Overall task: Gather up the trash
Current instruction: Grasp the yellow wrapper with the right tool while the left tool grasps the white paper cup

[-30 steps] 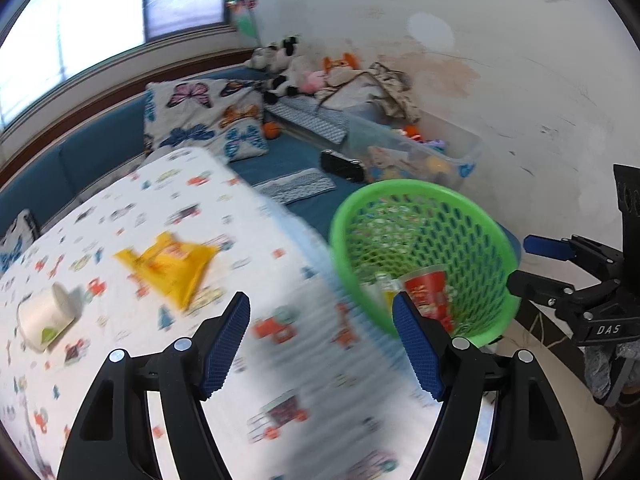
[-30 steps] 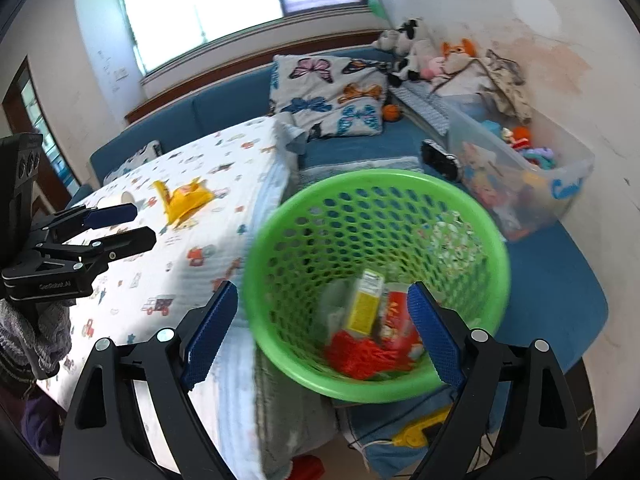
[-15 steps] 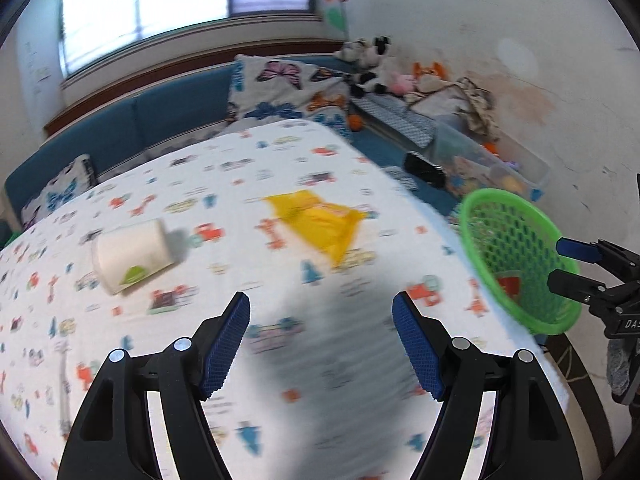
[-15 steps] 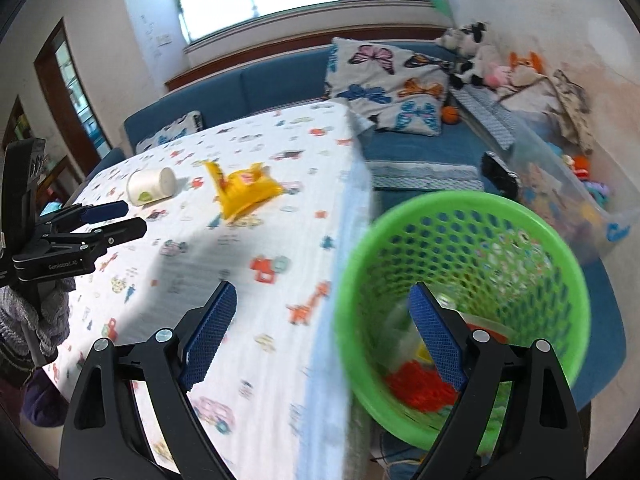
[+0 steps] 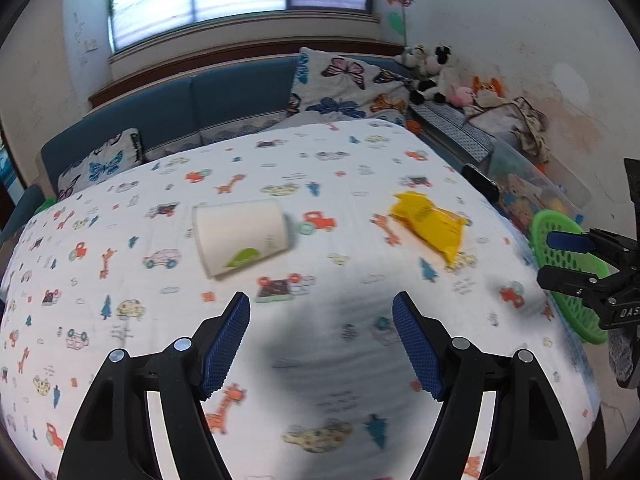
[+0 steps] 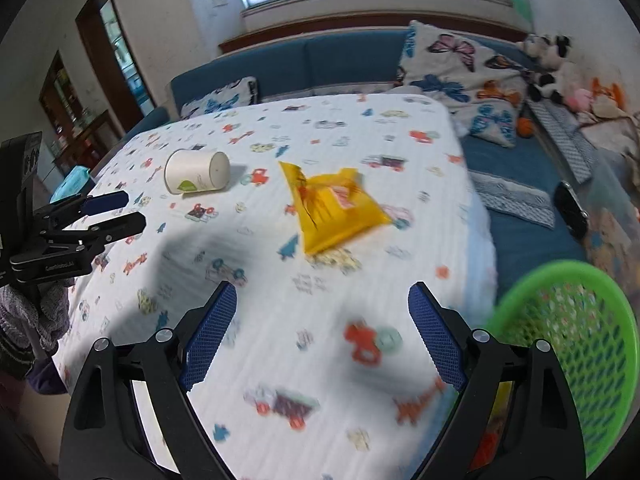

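Living room with window, blue sofa (image 5: 224,100) along the wall, butterfly cushions (image 5: 344,84), stuffed toys (image 5: 432,72) in the corner. Bench (image 5: 120,320) in front covered by white cloth with cartoon cars and giraffes. Two trash items lie on it: white paper cup (image 5: 240,236) on its side with a green mark, toward the bench's left-middle, and a yellow snack bag (image 5: 432,228) lying flat toward the right side, well apart from the cup. Green mesh basket (image 6: 580,340) sits off the bench's right edge, some trash visible inside through the mesh, contents blurred. Left gripper (image 5: 320,344) hovers over bare cloth, jaws wide apart, nothing between them; cup is ahead and slightly left of it, not touching. Right gripper (image 6: 320,336) also over bare cloth near the right edge, jaws wide apart and empty; yellow bag ahead of it, basket just beside its right finger. Each gripper shows in the other's view at the frame edge. Shadow on cloth under both grippers. Clear storage bin (image 5: 536,184) with toys sits on the sofa at right. Foreground cloth motion-blurred.
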Demonstrator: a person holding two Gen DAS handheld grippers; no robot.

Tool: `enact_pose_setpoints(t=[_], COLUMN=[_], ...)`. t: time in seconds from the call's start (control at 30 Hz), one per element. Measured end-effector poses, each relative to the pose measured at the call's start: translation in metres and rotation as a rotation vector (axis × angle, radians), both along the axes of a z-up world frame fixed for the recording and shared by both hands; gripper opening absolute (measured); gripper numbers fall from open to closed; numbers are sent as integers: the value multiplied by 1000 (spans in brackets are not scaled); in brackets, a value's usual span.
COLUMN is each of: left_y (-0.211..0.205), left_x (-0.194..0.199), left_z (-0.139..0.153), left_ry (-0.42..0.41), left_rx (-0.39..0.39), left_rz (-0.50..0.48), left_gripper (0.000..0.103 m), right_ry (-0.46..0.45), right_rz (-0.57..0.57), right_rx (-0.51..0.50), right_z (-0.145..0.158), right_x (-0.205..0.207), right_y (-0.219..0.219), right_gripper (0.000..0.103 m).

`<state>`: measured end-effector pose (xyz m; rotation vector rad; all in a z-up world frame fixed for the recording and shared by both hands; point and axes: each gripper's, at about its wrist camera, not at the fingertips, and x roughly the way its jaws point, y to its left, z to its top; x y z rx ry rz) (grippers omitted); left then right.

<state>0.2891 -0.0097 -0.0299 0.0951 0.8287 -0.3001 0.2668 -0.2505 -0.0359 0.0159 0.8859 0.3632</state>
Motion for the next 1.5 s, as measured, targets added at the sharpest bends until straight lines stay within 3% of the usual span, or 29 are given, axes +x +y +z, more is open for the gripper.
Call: enact_pose_setpoints(t=[0.3,0.67,1.13,1.5], left_y=[40,82,68,63], left_x=[35,77,114,130], left_z=[-2,-20,-45,-59], left_ry=[0,49,82,108], left_rx=[-13,-45,-85,-170], left_rz=[76,158,78,50], left_gripper=[74,75,75,71], right_ry=[47,128,147,141], right_rz=[90,119,137,134], right_rx=[6,-19,-43,-68], right_z=[-15,-49,-69,-67], right_x=[65,123,138,131], right_y=[23,29,27,27], right_gripper=[87,87,89,67])
